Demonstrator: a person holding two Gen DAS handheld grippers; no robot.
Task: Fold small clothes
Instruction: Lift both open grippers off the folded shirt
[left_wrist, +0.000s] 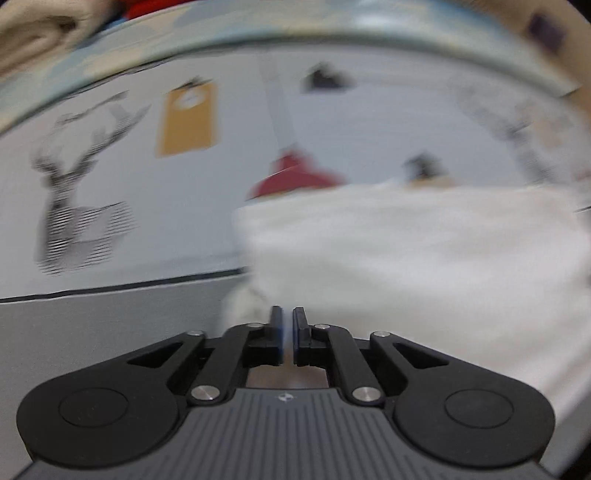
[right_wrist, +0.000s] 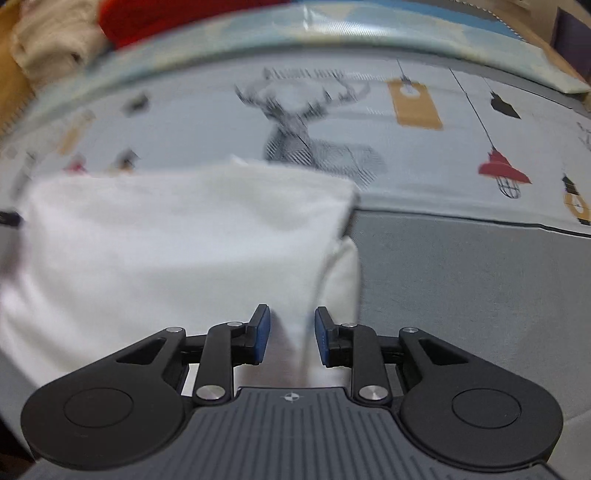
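Left wrist view: the left gripper (left_wrist: 287, 334) has its fingers pressed almost together, pinching nothing I can make out, just at the near edge of the small white cotton garment (left_wrist: 424, 251), which lies on the grey table cover printed with a deer and lamps (left_wrist: 110, 192).

Right wrist view: the right gripper (right_wrist: 291, 339) has its fingers spread, with a white fold between them but not pressed. 1 fold looks laid over already; by my judgement, more folding and squaring remain.
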